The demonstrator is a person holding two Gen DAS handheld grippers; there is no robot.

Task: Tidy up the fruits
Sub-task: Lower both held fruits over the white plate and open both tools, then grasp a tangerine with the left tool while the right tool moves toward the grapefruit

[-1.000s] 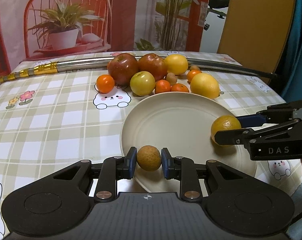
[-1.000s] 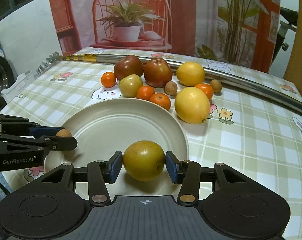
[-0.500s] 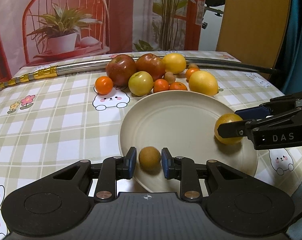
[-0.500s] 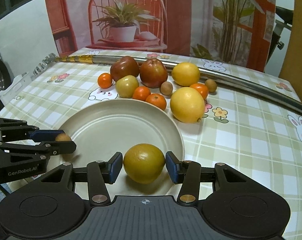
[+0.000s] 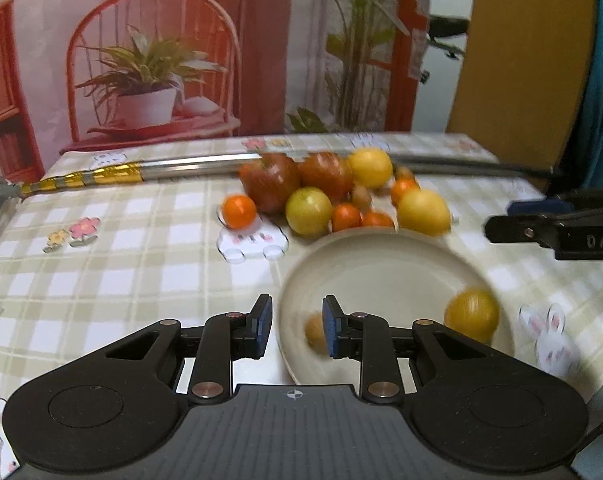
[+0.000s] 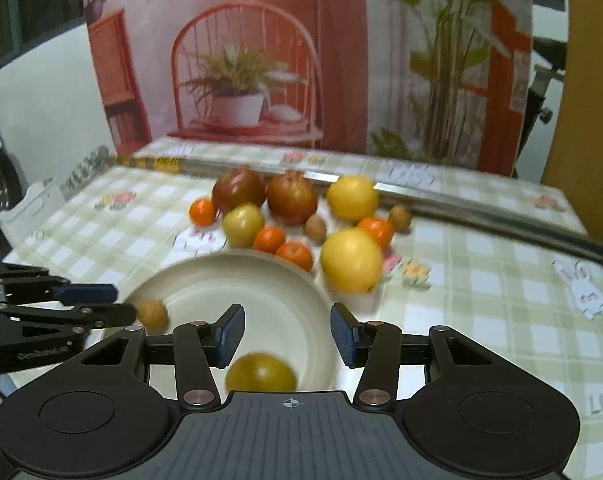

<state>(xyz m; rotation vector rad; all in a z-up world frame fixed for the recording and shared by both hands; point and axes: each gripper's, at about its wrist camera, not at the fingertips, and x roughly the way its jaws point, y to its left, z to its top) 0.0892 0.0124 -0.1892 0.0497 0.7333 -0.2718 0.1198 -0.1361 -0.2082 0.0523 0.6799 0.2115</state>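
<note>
Both grippers are released, holding nothing. On the plate [image 5: 381, 256], the small brown fruit [image 5: 315, 330] lies low-centre beside the left gripper [image 5: 297, 330]; the yellow fruit [image 6: 261, 374] lies bottom-centre below the right gripper [image 6: 287, 334]

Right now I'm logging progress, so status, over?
Left gripper and right gripper open. Small brown fruit and yellow fruit on plate. Path clear.

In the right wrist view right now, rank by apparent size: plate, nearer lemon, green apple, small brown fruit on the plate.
1. plate
2. nearer lemon
3. green apple
4. small brown fruit
Motion blur softens edges, and nearness inflates the lemon somewhat, but the gaps look clear.
</note>
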